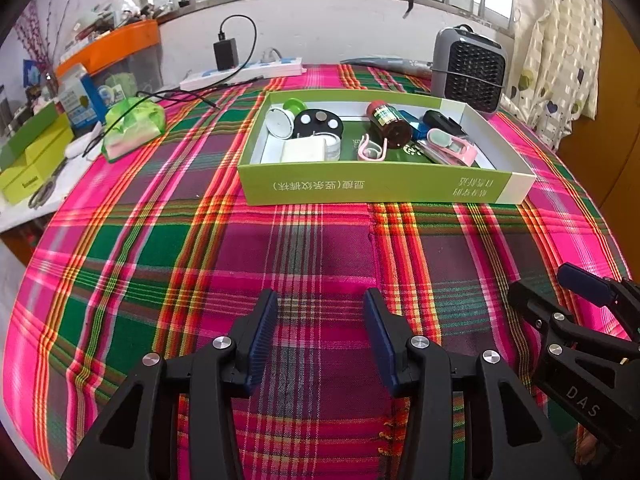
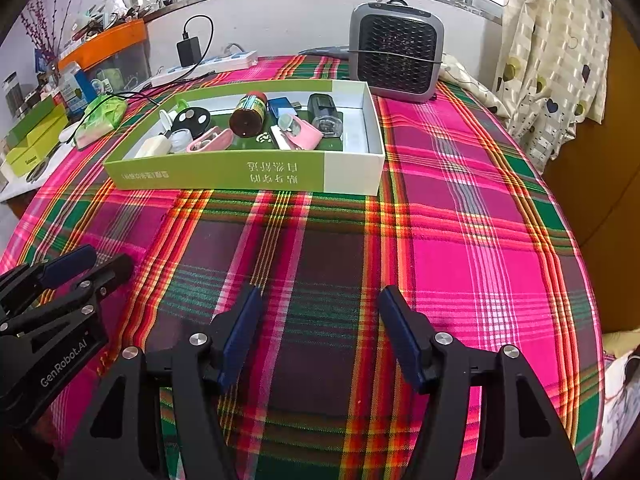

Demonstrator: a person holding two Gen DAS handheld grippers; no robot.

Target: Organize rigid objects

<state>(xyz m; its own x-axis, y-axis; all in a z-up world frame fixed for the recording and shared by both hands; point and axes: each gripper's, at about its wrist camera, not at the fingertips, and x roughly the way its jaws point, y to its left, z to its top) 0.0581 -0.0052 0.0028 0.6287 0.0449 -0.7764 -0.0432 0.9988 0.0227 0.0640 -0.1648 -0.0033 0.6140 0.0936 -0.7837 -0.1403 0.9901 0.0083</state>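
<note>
A shallow green and white box (image 1: pixel 380 189) (image 2: pixel 224 174) lies on the plaid cloth ahead of both grippers. Inside lie a brown bottle (image 1: pixel 388 124) (image 2: pixel 248 118) on its side, a black disc with round spots (image 1: pixel 318 124), a white case (image 1: pixel 304 150), a pink clip (image 1: pixel 374 151), a pink case (image 1: pixel 452 146) (image 2: pixel 302 134), a blue item (image 1: pixel 412 120) and a black device (image 2: pixel 324 114). My left gripper (image 1: pixel 320 300) (image 2: pixel 110 258) hangs open over bare cloth, nothing between its pads. My right gripper (image 2: pixel 320 294) (image 1: pixel 540 280) is beside it, open and empty.
A grey heater (image 1: pixel 468 72) (image 2: pixel 394 56) stands behind the box at the right. A power strip (image 1: pixel 240 72) with a charger and cables lies at the back. A green bag (image 1: pixel 134 126), green boxes (image 1: pixel 32 160) and clutter sit left. A curtain (image 2: pixel 556 60) hangs right.
</note>
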